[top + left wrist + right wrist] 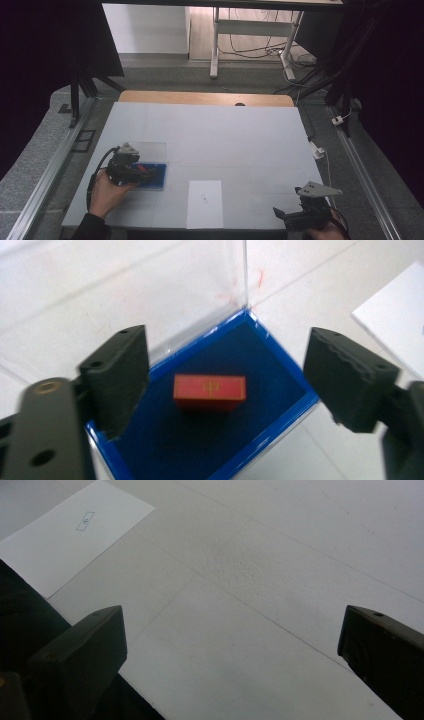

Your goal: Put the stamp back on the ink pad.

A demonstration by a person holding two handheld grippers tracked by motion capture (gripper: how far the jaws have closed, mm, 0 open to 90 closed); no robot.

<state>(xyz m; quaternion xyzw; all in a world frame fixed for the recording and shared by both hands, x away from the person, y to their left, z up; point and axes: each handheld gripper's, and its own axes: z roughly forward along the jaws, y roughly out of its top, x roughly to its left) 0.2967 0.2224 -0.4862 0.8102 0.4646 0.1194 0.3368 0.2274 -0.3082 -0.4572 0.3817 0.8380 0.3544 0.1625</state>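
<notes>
From above, the left gripper (pixel 145 172) hangs over a shallow blue-lined tray (pixel 159 184) with a clear upright lid. Its own view shows jaws wide apart above a small red rectangular block (pixel 210 391) lying free on the lining. The right gripper (pixel 230 645) gapes over bare table.

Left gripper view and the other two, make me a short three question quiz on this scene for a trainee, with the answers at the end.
1. True or false: the red block is clamped between the left gripper's fingers.
2. Multiple choice: the red block lies on A) the white sheet of paper, B) the blue tray, C) the bare table.
3. Which gripper is closest to the white sheet of paper in the high view?

Key
1. False: the fingers stand apart on either side, and the block lies free on the tray.
2. B.
3. The right gripper, at the table's near edge; its fingers are open over bare table.
</notes>
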